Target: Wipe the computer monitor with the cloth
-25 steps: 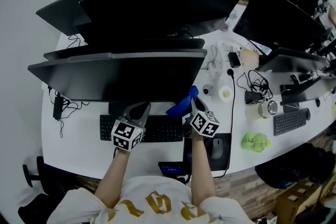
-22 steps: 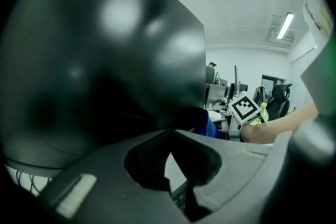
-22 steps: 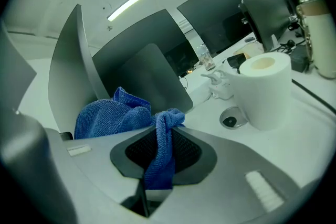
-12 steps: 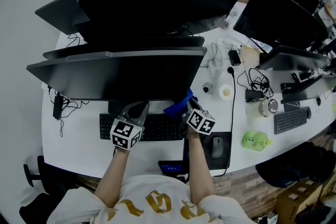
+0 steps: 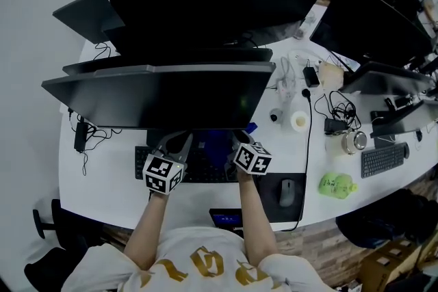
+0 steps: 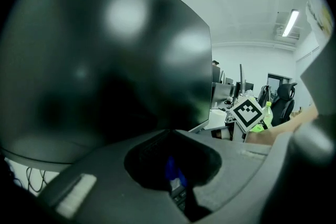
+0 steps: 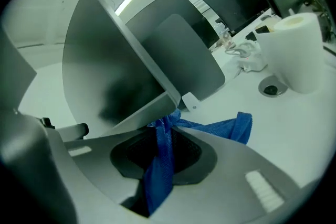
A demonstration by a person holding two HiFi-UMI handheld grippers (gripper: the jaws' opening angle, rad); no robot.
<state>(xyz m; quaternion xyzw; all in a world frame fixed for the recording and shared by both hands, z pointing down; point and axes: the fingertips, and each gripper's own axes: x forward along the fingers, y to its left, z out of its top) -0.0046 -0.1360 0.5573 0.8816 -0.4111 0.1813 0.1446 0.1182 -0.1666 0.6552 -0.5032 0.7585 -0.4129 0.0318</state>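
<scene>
The dark monitor [image 5: 164, 96] stands right in front of me on the white desk [image 5: 102, 181], and its screen [image 6: 105, 60] fills the left gripper view. My right gripper [image 5: 239, 145] is below the monitor's lower edge, shut on the blue cloth [image 7: 161, 165]. The cloth's free end [image 7: 233, 127] trails out to the right on the desk. In the right gripper view the closed jaws [image 7: 167, 126] touch the monitor's bottom right corner [image 7: 173, 98]. My left gripper [image 5: 176, 146] hangs shut and holds nothing, close to the screen's lower part [image 6: 169, 132].
A black keyboard [image 5: 198, 173] lies under both grippers, with a mouse [image 5: 287, 192] on a dark pad to its right. A white paper roll [image 7: 296, 52], cables, a green bottle [image 5: 335, 183] and more monitors [image 5: 219, 3] crowd the desk's right and back.
My right gripper has slid left with the cloth, from beside the monitor's right corner to under its lower edge. The left gripper has hardly moved.
</scene>
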